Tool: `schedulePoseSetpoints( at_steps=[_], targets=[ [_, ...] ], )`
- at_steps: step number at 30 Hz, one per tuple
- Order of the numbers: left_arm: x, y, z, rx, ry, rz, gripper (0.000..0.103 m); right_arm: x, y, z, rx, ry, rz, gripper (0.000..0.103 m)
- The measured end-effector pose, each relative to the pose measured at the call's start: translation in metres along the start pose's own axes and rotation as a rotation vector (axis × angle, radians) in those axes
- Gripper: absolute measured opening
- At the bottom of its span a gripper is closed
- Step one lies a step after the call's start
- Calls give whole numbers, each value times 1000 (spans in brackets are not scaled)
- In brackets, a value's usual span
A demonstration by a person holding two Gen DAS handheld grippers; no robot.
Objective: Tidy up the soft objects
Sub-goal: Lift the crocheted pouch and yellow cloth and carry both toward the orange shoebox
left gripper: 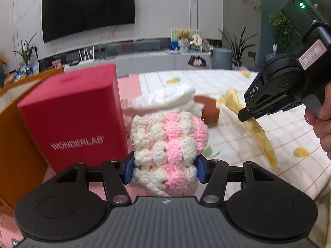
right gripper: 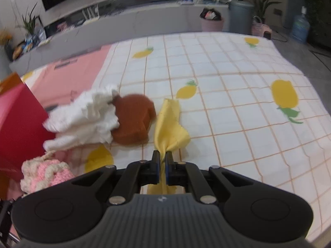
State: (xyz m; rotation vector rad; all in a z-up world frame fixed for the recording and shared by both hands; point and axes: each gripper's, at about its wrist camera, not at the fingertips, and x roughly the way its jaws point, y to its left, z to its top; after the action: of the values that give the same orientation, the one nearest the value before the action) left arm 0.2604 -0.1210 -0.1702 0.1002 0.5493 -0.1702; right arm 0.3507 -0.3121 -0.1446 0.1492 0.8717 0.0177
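My left gripper is shut on a pink and white crocheted piece, held up in front of the camera; it also shows in the right wrist view at lower left. My right gripper is shut on a yellow cloth, which hangs from its jaws above the table; the left wrist view shows the right gripper with the yellow cloth trailing down. A white fluffy cloth and a brown sponge lie together on the table.
A red box marked WONDERLAB stands at the left, beside an orange box. The table has a pink mat and a checked cloth with yellow fruit prints. A TV and a low cabinet stand behind.
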Motion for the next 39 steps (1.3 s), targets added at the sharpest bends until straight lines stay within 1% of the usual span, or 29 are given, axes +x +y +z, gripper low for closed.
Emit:
schedulePoseSetpoints(
  at_steps=[5,7,10,13,15,17,19,22,23,26,32,34,37,39],
  targets=[
    [-25,-5,8,44,-86,2,65,-43,12,-4,-2,-95,14,2],
    [-36,-7,12,57,-108,3,65,-61,20,-6,-12,-136,23,2],
    [-51,-6,19,64,-129,-3,65,-90,30,-2,-34,-204,62,2],
    [-61,-2,30,63,-129,-8,57,-120,35,0,-28,-259,81,2],
    [-71,5,37,36,-122,-18,49,-139,41,0,-27,-284,88,2],
    [-81,14,45,10,-123,-26,47,-159,50,-1,-37,-314,84,2],
    [-94,25,55,2,-148,-23,43,-177,60,-2,-45,-342,86,2],
    [-114,48,72,-29,-188,2,31,-203,79,-1,-71,-378,102,2],
    [-120,58,78,-45,-198,8,30,-210,87,0,-85,-390,106,2],
    [-138,89,93,-86,-232,30,30,-229,115,1,-138,-415,135,2],
    [-162,146,114,-147,-273,116,30,-249,182,5,-222,-466,203,2],
    [-164,164,122,-149,-275,130,30,-253,204,2,-236,-502,202,2],
    [-168,188,130,-169,-264,178,30,-253,234,-2,-234,-524,250,2],
    [-169,201,133,-176,-269,205,30,-249,252,-3,-221,-536,267,2]
  ],
)
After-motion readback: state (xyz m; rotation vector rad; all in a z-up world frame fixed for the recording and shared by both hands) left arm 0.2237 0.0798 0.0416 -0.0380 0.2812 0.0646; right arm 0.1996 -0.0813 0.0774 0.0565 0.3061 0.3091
